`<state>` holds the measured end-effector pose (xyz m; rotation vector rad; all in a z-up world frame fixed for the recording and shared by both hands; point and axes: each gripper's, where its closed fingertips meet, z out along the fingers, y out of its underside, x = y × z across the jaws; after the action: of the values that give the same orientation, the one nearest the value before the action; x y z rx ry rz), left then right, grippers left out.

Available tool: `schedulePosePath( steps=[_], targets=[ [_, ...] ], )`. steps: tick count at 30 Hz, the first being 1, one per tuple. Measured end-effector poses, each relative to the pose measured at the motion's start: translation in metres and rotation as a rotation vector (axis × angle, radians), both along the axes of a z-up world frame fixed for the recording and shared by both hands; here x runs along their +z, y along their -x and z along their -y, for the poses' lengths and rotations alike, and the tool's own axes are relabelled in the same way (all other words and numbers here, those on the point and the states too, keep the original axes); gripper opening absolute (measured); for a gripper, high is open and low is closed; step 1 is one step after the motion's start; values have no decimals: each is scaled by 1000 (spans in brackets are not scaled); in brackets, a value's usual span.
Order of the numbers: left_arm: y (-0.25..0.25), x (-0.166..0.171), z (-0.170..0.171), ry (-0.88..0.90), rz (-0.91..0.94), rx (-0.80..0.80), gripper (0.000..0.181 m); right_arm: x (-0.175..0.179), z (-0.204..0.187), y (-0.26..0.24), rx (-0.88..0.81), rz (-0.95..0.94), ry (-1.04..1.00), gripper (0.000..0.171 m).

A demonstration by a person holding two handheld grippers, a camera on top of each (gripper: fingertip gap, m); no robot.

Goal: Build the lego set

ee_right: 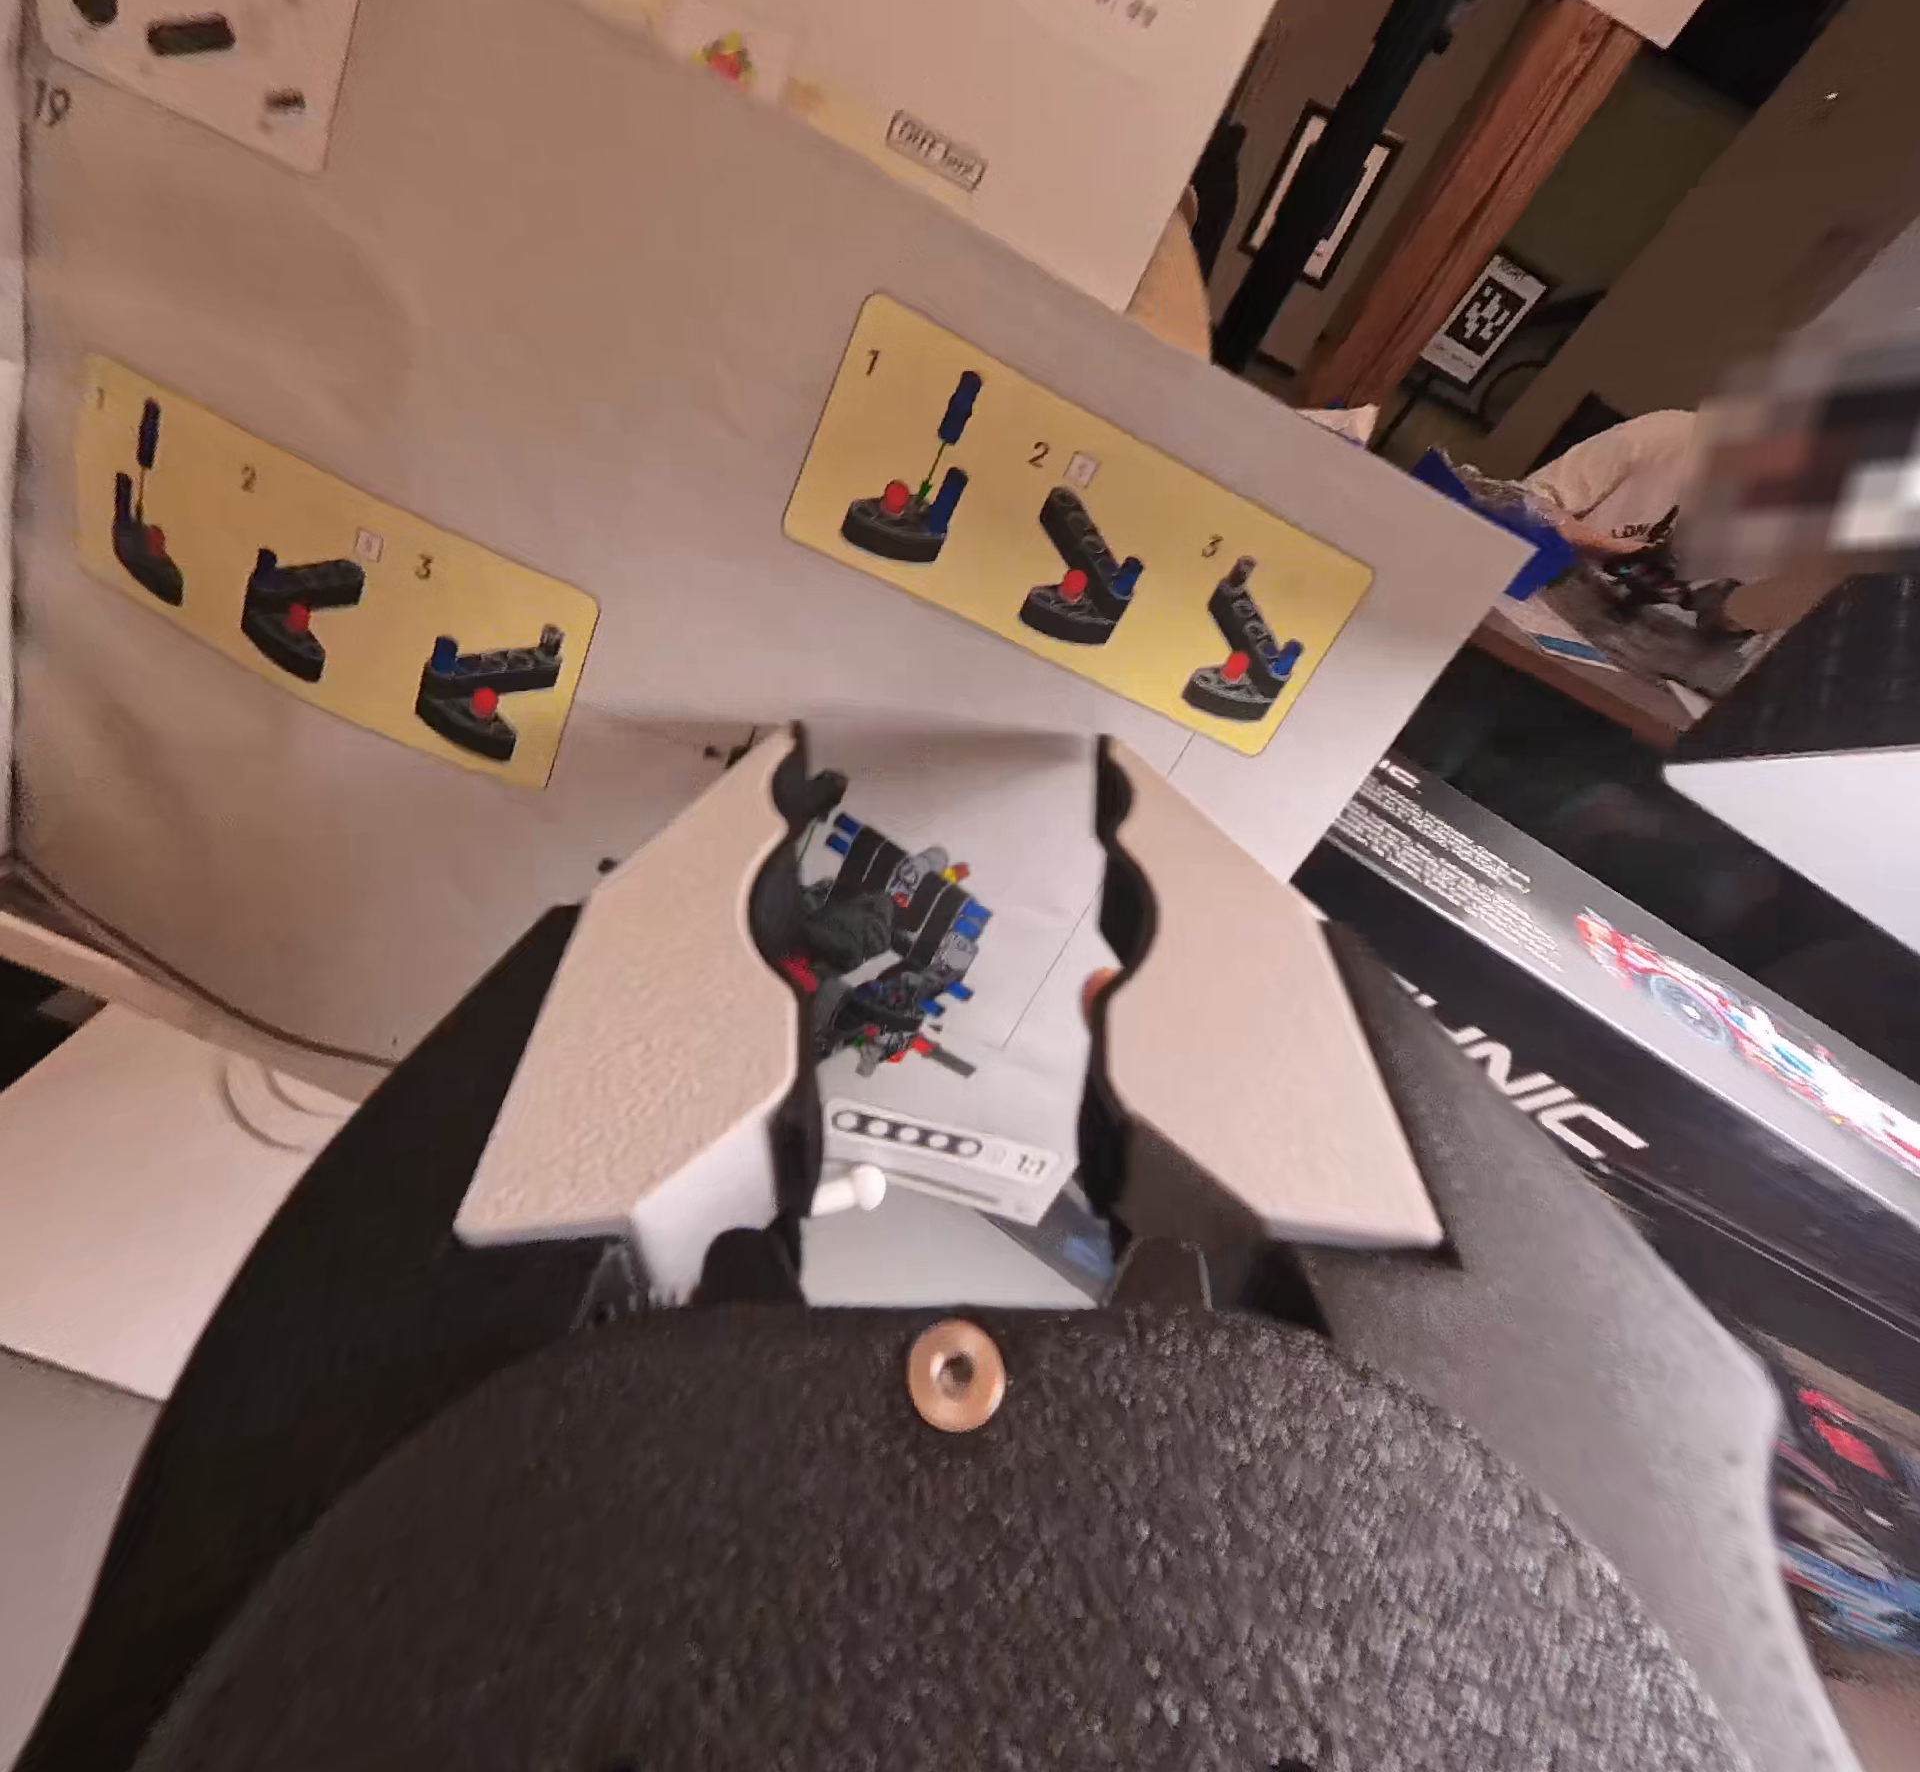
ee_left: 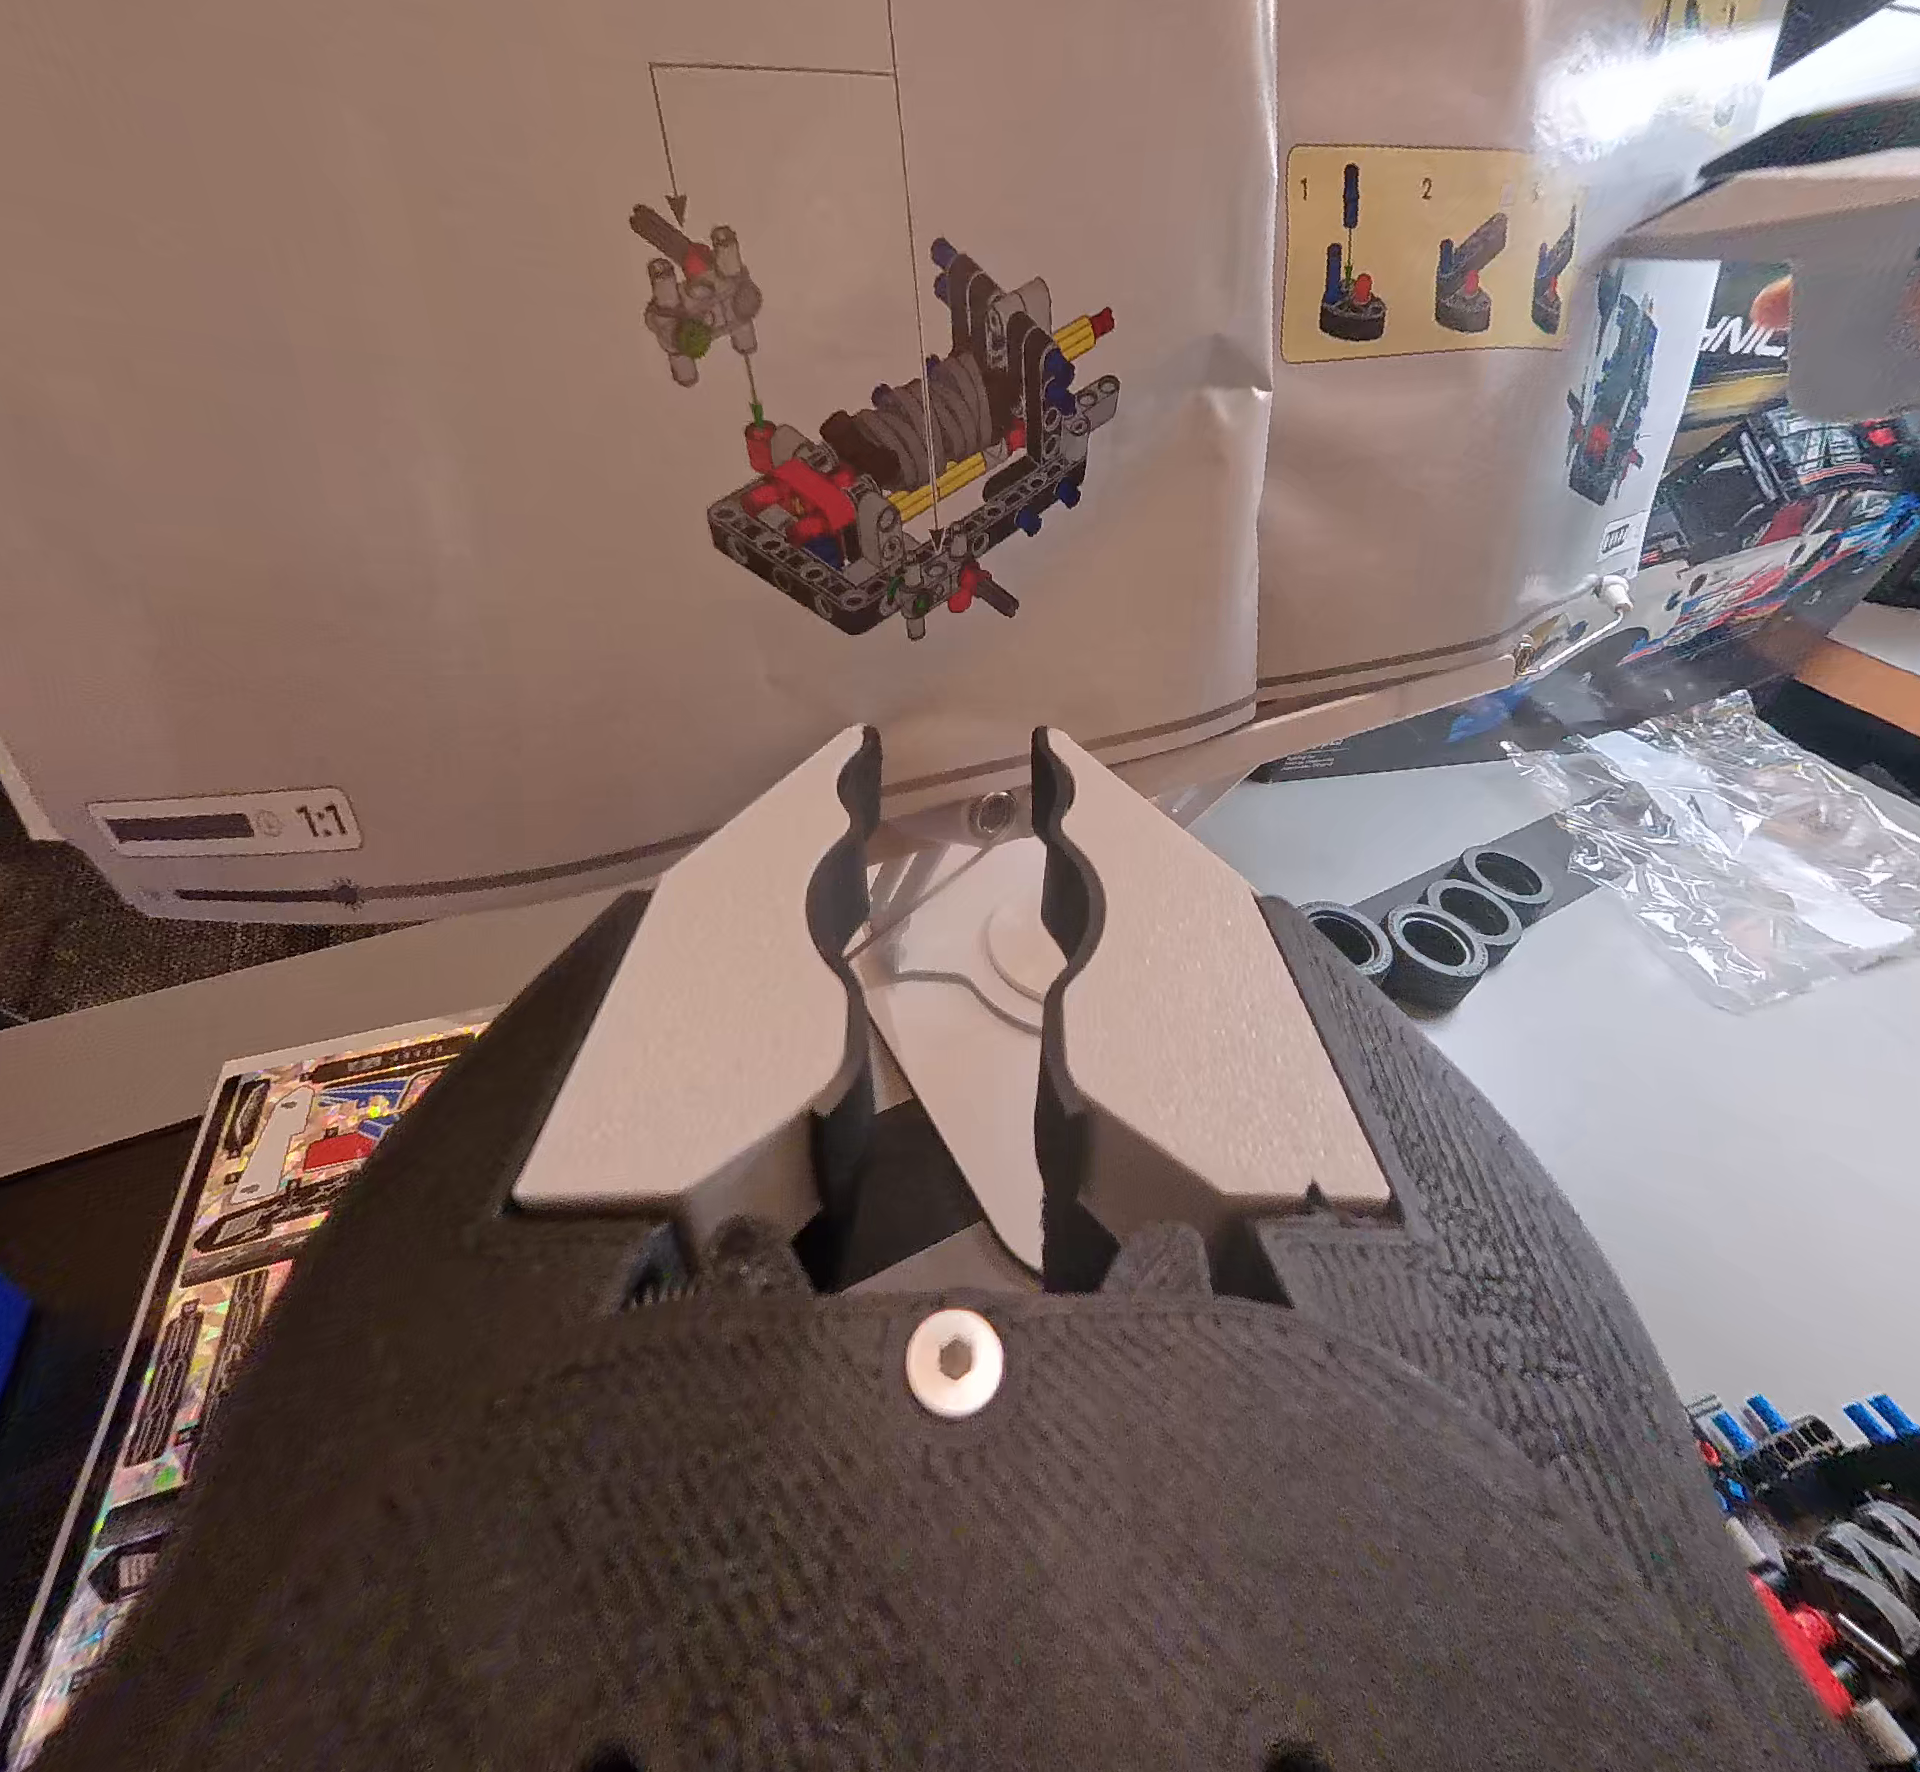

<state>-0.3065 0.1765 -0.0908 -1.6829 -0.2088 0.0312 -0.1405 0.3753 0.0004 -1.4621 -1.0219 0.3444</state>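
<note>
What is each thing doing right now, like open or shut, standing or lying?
Left gripper: open, empty.
Right gripper: open, empty.
Instruction booklet: open, propped upright.
Black tyres: lying in a row on the table, loose.
Plastic bag: crumpled, lying flat, looks empty.
Sticker sheet: lying flat.
Set box: lying on its side behind the booklet.

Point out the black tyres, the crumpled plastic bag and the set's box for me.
black tyres (ee_left: 1425,933): left wrist view, on the sidewall of a middle tyre.
crumpled plastic bag (ee_left: 1714,849): left wrist view, on its clear middle.
set's box (ee_right: 1621,984): right wrist view, on its dark printed face.
</note>
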Motion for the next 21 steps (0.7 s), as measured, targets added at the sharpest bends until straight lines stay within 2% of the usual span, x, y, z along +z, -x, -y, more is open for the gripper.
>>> schedulePosePath(
  steps=[2,3,6,9,11,17,21],
  targets=[
    [0,0,1,5,-6,-2,27,9,-4,3,32,-76,71,97],
    [1,-1,1,9,-10,-2,26,9,-8,4,37,-78,106,112],
    [3,-2,1,15,-15,-7,26,2,-16,12,80,-66,201,129],
    [3,-2,1,16,-15,-10,26,-2,-16,20,142,-53,253,132],
    [4,-2,0,16,-22,-10,26,-2,-13,24,171,-47,251,125],
    [6,-1,-1,4,-18,-5,26,9,-7,16,112,-59,100,81],
    [4,-2,-1,9,-26,-2,26,15,2,7,103,-43,-55,29]
  ],
)
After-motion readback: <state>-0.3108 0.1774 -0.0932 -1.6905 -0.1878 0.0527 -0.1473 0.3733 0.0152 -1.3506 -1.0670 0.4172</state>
